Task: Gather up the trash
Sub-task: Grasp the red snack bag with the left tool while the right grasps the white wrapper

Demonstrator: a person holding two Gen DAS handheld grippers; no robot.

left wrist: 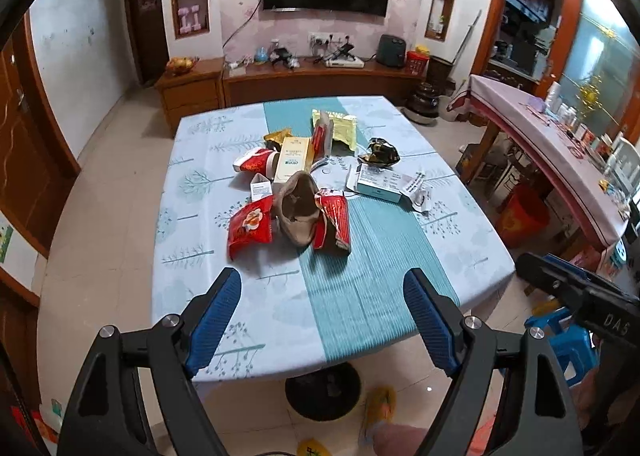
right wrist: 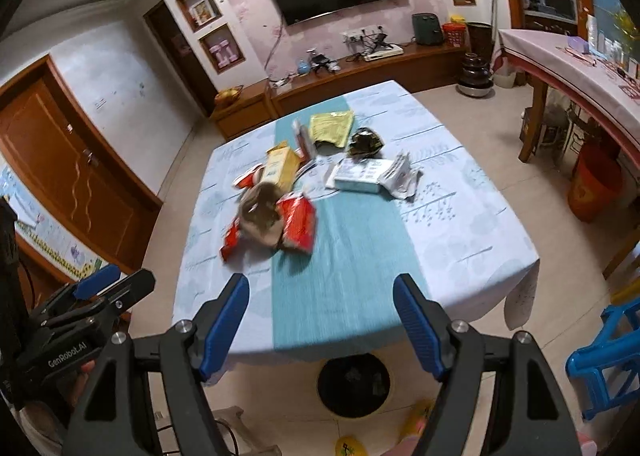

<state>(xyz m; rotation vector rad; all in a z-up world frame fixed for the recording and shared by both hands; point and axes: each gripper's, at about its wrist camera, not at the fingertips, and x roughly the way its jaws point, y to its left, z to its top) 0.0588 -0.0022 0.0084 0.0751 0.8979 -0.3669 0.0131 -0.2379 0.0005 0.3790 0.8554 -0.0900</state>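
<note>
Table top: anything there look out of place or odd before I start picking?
Yes. Among the wrappers and cartons sits a brown shoe, tipped with its opening facing up, wedged between two red snack bags on the tablecloth. Footwear looks odd in a trash pile. A torn paper leaflet hangs off a white box.
</note>
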